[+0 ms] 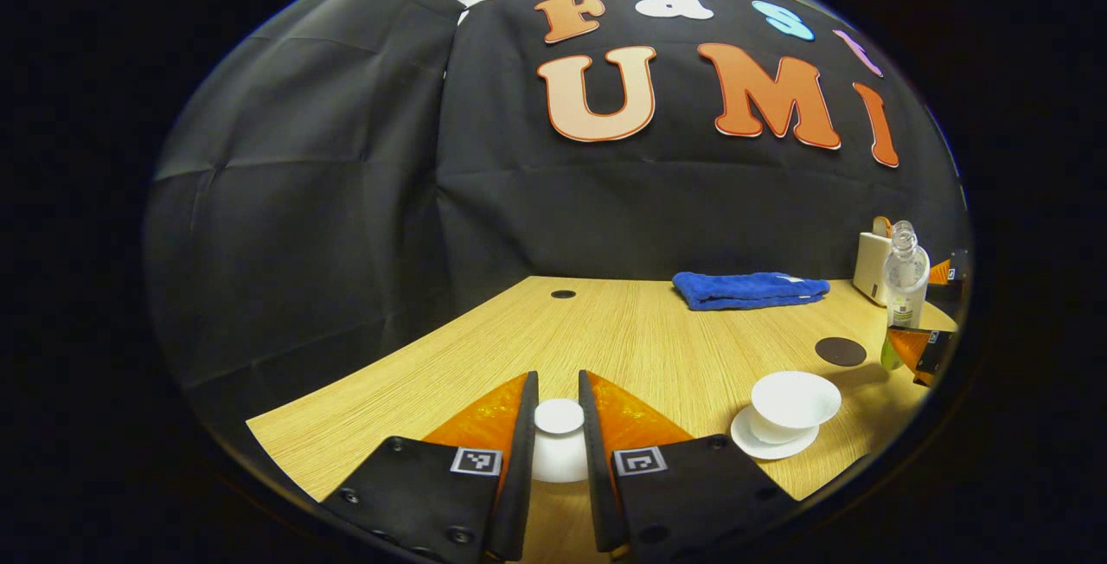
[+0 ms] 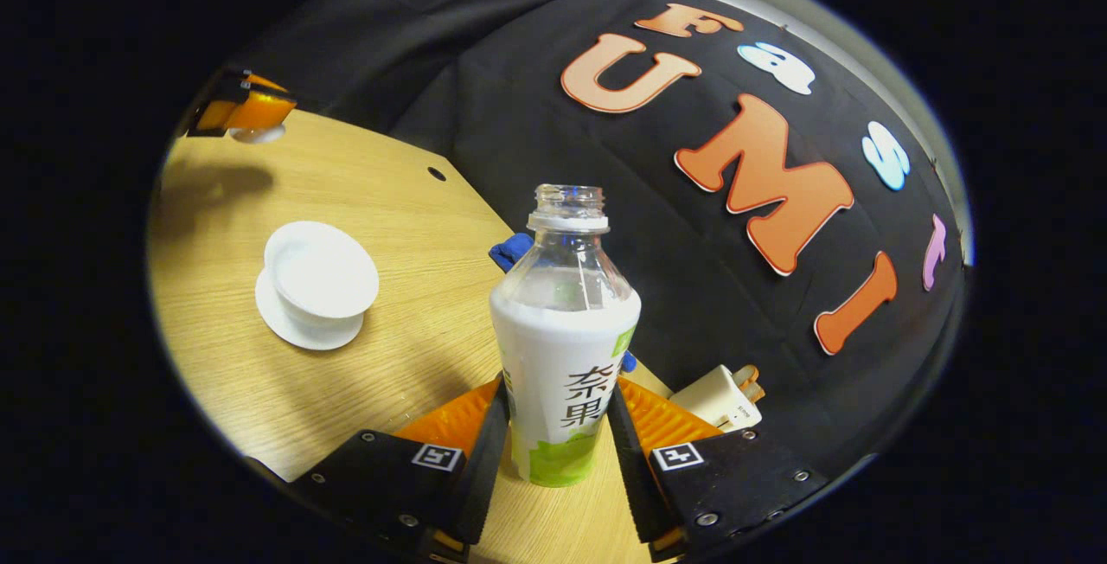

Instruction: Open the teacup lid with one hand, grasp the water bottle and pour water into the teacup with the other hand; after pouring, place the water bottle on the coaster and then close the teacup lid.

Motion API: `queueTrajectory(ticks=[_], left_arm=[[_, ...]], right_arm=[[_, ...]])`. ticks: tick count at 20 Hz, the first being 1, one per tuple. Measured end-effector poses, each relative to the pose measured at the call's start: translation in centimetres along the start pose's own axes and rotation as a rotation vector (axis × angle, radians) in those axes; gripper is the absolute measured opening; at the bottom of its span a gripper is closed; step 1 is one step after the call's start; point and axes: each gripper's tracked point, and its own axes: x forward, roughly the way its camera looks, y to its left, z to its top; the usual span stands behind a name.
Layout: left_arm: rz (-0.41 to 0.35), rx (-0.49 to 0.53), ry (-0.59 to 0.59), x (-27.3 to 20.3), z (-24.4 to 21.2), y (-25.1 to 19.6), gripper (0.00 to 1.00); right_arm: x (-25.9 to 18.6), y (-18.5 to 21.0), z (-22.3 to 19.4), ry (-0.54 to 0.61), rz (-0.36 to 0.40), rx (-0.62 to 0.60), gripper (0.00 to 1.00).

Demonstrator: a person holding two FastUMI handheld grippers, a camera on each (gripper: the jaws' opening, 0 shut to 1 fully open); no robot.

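Water bottle hold: sitting low between the fingers of the right gripper [image 2: 558,443] as a clear, uncapped plastic water bottle [image 2: 562,348] with a white-and-green label, jaws closing narrowly on both sides of its lower body; not telling whether its base is clear of the table.
Bottle handling: likely flexing under pressure and carrying sloshing liquid; keeping the hold on the labelled waist, squeezing lightly, tipping slowly because of the open neck.
Lid hold: left gripper [image 1: 558,451] pinching the small white ceramic teacup lid [image 1: 558,439] between nearly closed fingers, apparently lifting it above the table.
Lid handling: hard, smooth, probably slippery and chippable; staying level and firm.
Teacup: white ceramic teacup [image 1: 794,404] standing open on its white saucer [image 1: 761,443], beside and a little beyond the left gripper, waiting for water.
Coaster: dark round coaster [image 1: 841,351] lying just past the cup, near the bottle.
Room: bare pale wooden table [image 1: 605,330] opening between lid and cup; near edge running close under both grippers.
Far side: folded blue towel [image 1: 748,289] and small white box [image 1: 869,265] resting against the black cloth wall, limiting any backward swing.
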Motion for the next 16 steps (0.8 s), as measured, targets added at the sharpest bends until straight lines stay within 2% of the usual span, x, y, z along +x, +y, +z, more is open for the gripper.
queueTrajectory(ticks=[3,4,6,7,8,12,16], left_arm=[[0.012,-0.002,-0.003,-0.2,-0.1,0.9,0.33],[0.024,0.006,0.000,-0.2,-0.3,1.3,0.30],[0.031,0.000,-0.010,-0.3,0.0,1.7,0.33],[0.028,-0.001,-0.013,-0.4,0.1,1.6,0.29],[0.024,0.001,-0.015,-0.2,-0.1,1.7,0.33],[0.023,-0.001,-0.023,-0.4,-0.1,2.2,0.33],[0.023,-0.003,-0.029,-0.5,-0.2,2.7,0.33]], right_arm=[[0.3,0.0,0.5,-0.007,-0.019,-0.114,0.66],[0.3,0.0,0.7,-0.014,-0.027,-0.158,0.66],[0.4,0.0,0.7,-0.021,-0.045,-0.243,0.65],[0.5,0.2,1.0,-0.028,-0.050,-0.282,0.65],[0.6,0.3,1.1,-0.036,-0.054,-0.321,0.65],[0.8,0.2,1.7,-0.057,-0.118,-0.447,0.65],[1.2,0.5,1.9,-0.072,-0.138,-0.554,0.65]])
